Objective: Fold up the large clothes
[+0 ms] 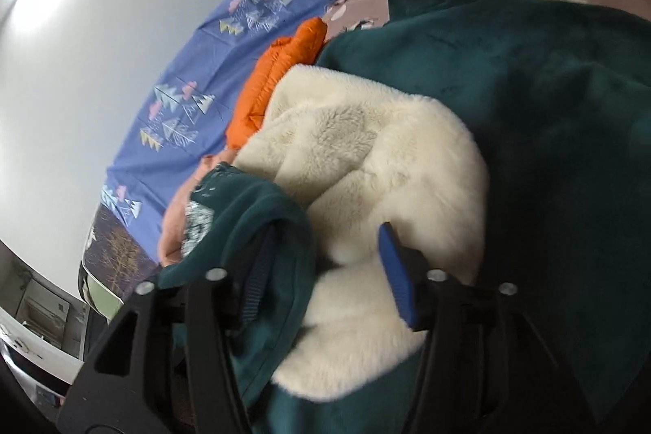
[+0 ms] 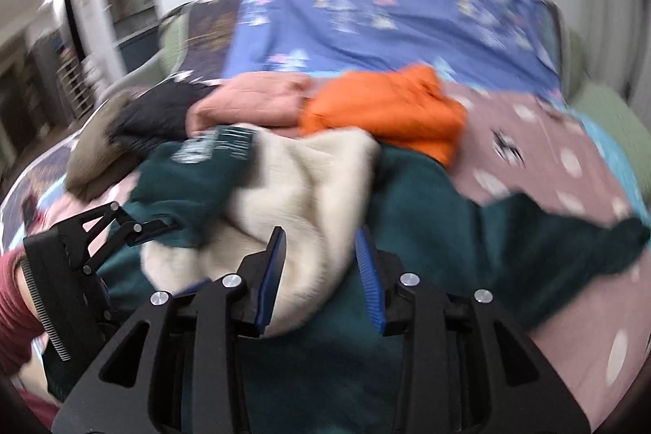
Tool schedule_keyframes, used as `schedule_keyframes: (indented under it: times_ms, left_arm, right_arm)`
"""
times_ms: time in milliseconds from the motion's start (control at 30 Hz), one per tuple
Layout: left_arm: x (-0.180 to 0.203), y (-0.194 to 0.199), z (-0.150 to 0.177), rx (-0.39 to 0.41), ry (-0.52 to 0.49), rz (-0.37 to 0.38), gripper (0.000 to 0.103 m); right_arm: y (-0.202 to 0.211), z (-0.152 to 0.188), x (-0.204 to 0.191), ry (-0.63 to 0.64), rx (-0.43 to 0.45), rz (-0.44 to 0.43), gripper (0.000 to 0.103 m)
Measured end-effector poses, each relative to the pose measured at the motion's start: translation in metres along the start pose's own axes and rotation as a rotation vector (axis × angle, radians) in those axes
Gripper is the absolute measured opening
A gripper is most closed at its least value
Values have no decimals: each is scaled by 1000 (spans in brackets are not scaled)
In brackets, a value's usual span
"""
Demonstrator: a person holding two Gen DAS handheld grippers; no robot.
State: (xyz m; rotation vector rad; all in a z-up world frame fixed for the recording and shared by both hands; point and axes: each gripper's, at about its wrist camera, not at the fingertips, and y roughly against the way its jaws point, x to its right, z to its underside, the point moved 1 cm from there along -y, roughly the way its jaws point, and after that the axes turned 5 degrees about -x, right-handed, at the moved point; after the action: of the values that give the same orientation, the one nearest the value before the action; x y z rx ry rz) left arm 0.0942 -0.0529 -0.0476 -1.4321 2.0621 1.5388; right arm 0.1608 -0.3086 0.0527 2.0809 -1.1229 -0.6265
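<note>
Teal fleece jacket (image 1: pixel 529 108) with cream sherpa lining (image 1: pixel 366 165) fills my left wrist view; left gripper (image 1: pixel 321 271) jaws apart, lining bunched between them, grip unclear. Orange puffer (image 1: pixel 276 80) ahead-left. Right wrist view, blurred: right gripper (image 2: pixel 321 263) spread wide over lining (image 2: pixel 309 190), left gripper (image 2: pixel 101 230) off to its left; blue sheet (image 2: pixel 386 27) beyond.
</note>
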Motion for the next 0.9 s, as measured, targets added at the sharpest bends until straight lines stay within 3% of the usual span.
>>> schedule_keyframes:
  times_ms: [133, 200, 267, 333, 400, 467, 533, 600, 667, 700, 733, 900]
  left_arm:
    - [-16, 44, 36, 45, 88, 59, 65]
    - [-29, 51, 61, 16, 175, 73, 51]
    - [-52, 43, 91, -56, 306, 72, 29]
    - [-77, 30, 123, -135, 461, 62, 20]
    - [-105, 17, 159, -197, 644, 68, 19]
    - [-119, 10, 180, -211, 739, 76, 19]
    - [-125, 6, 190, -208, 777, 87, 19]
    - [-127, 3, 190, -197, 786, 96, 23]
    - [-128, -2, 188, -192, 794, 94, 37]
    - [-127, -4, 188, -190, 793, 95, 37]
    - [-126, -7, 186, -191, 792, 99, 37]
    - [-127, -21, 186, -206, 789, 119, 39]
  right_arm:
    - [-7, -17, -48, 187, 12, -7, 51]
    - [-16, -21, -70, 263, -5, -6, 53]
    - [-31, -22, -99, 348, -21, -13, 56]
    - [-47, -21, -125, 415, -35, -25, 67]
    - [-69, -17, -155, 505, -56, -8, 69]
    - [-94, -14, -181, 587, -58, 84, 69]
    - [-119, -16, -196, 621, -51, 190, 69]
    - [-135, -22, -199, 611, -46, 238, 68]
    - [-137, -37, -186, 503, -46, 247, 23]
    - [-130, -45, -173, 414, -36, 208, 15]
    - [-111, -57, -148, 252, 5, 120, 15]
    - [-49, -59, -25, -275, 131, -87, 16]
